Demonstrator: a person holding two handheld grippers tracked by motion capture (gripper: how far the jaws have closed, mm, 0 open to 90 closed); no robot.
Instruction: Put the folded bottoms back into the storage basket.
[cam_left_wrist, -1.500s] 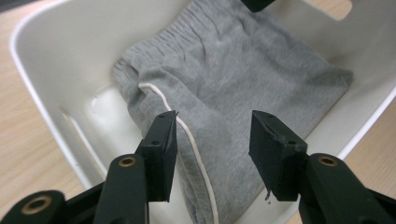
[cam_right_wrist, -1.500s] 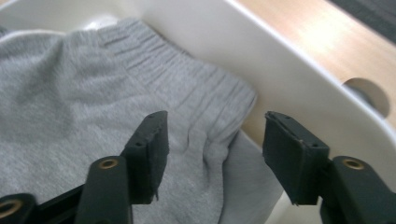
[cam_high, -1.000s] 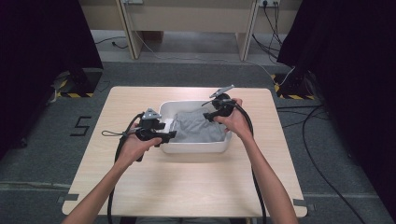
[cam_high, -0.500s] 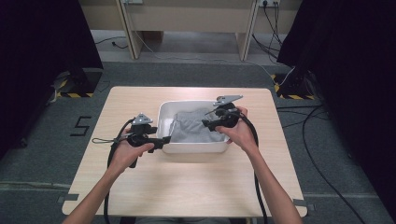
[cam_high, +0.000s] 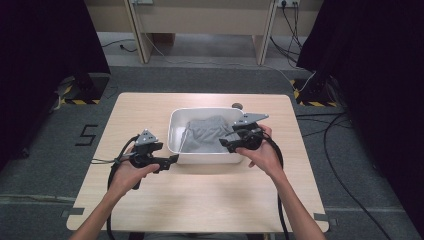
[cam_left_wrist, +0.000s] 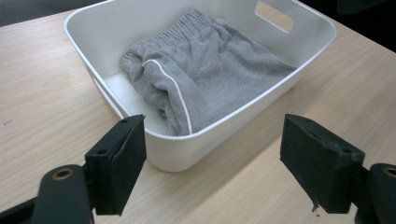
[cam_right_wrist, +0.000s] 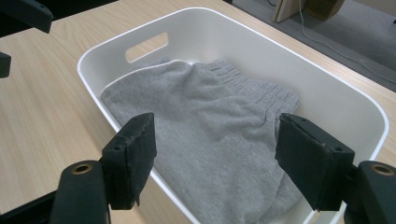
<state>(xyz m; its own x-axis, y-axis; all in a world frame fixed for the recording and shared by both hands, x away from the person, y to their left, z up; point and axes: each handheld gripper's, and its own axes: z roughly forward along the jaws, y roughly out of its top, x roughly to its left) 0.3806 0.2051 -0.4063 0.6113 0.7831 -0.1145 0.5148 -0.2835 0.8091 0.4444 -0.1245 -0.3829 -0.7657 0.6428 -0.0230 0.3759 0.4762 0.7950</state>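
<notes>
Grey shorts (cam_high: 210, 132) lay bunched inside white tub (cam_high: 175, 131) mid-table, left gripper (cam_high: 172, 159) just outside tub's near-left corner, jaws just opened wide, empty, right gripper (cam_high: 225, 142) over tub's right end, jaws likewise just opened, holding nothing.

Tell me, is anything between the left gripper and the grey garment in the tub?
Yes: the tub's near white wall stands between the open left gripper and the garment. Above the rim, nothing visible blocks it.

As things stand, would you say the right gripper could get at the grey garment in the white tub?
Probably yes. The right gripper hangs at the white tub's right rim with its jaws apart and nothing between them; they have just been opening. The grey garment lies uncovered right ahead of it in the open-topped tub.
</notes>
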